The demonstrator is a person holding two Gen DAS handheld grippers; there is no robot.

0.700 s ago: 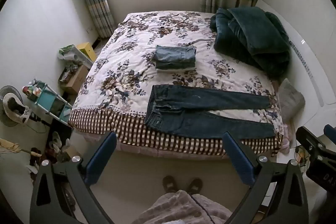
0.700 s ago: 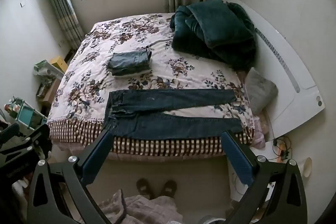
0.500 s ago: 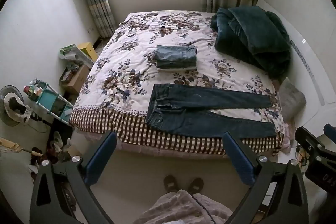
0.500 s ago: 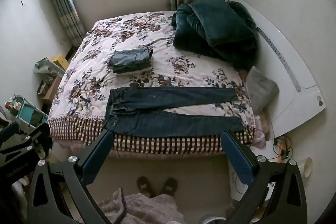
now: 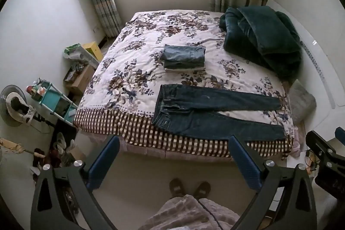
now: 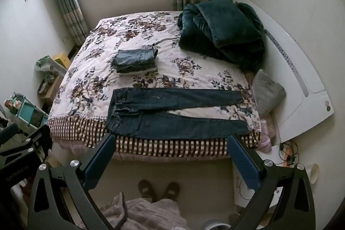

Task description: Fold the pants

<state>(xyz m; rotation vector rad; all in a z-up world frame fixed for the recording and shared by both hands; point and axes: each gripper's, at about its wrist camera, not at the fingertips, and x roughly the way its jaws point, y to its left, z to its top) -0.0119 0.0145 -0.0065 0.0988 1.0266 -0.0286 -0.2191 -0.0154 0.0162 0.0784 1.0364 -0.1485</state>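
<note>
Pants (image 5: pixel 215 111) lie before folded stack (image 5: pixel 184 57) on bed (image 5: pixel 133 70).

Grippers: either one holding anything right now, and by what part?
Nothing held. The left gripper and the right gripper are both open and empty, short of the bed. The dark jeans lie flat and untouched on the bedspread.

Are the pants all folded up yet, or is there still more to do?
Partly. A folded stack of jeans already sits in the middle of the bed. Nothing is in hand: the left gripper and right gripper are both open and held back from the bed, above the floor. The dark jeans near the bed's checked edge lie flat with both legs spread out, so every fold on them is left.
</note>
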